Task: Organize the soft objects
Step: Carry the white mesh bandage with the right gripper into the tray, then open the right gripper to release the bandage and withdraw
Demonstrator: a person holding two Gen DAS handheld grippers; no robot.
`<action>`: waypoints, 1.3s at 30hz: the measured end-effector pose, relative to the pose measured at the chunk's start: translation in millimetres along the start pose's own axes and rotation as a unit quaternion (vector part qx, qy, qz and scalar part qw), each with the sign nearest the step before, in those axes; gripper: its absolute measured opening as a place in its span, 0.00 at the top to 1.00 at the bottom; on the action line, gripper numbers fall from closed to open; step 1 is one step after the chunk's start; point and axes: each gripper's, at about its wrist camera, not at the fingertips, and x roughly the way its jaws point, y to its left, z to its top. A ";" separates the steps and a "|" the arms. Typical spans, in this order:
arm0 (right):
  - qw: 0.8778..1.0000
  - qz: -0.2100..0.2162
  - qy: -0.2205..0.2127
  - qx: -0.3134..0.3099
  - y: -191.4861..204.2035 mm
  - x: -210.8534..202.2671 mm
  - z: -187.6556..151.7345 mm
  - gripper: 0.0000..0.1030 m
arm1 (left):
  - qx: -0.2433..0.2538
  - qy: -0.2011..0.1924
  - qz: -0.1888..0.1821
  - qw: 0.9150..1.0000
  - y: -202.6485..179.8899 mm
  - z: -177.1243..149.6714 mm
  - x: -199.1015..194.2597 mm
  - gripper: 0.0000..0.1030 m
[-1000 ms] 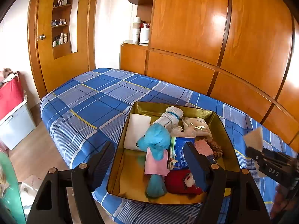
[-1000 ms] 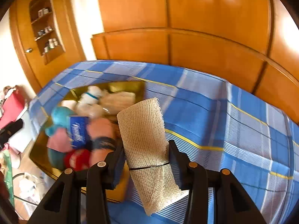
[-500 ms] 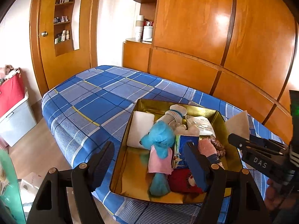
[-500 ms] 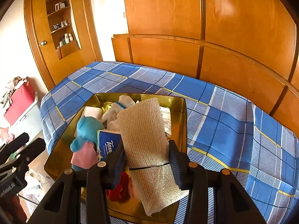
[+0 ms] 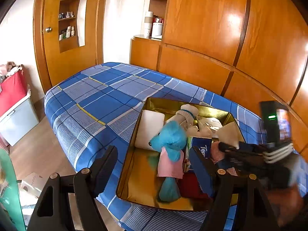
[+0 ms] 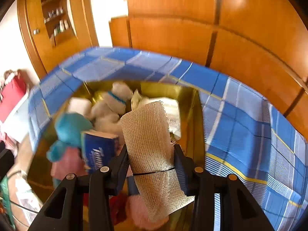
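A gold tray [image 5: 138,188] sits on the blue plaid bed [image 5: 100,100]. It holds a turquoise plush bear [image 5: 169,140], a white sock [image 5: 187,113], a white pad [image 5: 150,127], a blue tissue pack [image 5: 202,146] and other soft items. My left gripper [image 5: 154,167] is open and empty over the tray's near edge. My right gripper [image 6: 151,165] is shut on a beige gauze roll [image 6: 148,130] and holds it above the tray [image 6: 192,115], over the tissue pack [image 6: 100,152]. The right gripper also shows in the left wrist view [image 5: 231,148], over the tray's right side.
Wooden wall panels [image 5: 211,38] run behind the bed. A wooden door with shelves [image 5: 65,28] stands at the left. A red bag on a white bin [image 5: 15,104] stands on the floor at the left. The bed's left half is bare.
My right gripper has moved left with the gauze roll, from beside the tray to above its contents. The left gripper has shifted slightly and stays open.
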 end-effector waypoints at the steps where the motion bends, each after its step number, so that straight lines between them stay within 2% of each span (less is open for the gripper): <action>1: 1.000 -0.007 0.012 -0.007 1.1 10.0 -0.3 0.56 | 0.002 0.001 0.000 1.000 -0.7 -0.4 1.2 0.25; 3: 0.999 -0.024 0.027 -0.007 0.3 23.5 -3.2 0.54 | 0.003 0.005 0.000 1.000 -1.3 -1.3 3.3 0.25; 15: 1.000 -0.009 0.008 0.014 -8.7 17.5 -8.5 0.49 | 0.006 0.000 0.002 1.000 -4.4 0.4 0.4 0.24; 18: 1.000 -0.007 0.001 0.016 -8.8 12.7 -11.3 0.36 | 0.008 -0.003 0.002 1.000 -5.5 0.7 -1.1 0.24; 19: 1.000 -0.007 -0.004 0.018 -9.2 10.1 -12.5 0.35 | 0.008 -0.004 0.001 1.000 -6.0 0.9 -2.1 0.24; 39: 0.995 -0.018 -0.081 0.053 -16.5 -52.5 -42.2 0.34 | 0.020 -0.025 -0.001 0.999 -19.8 -2.5 -24.5 0.23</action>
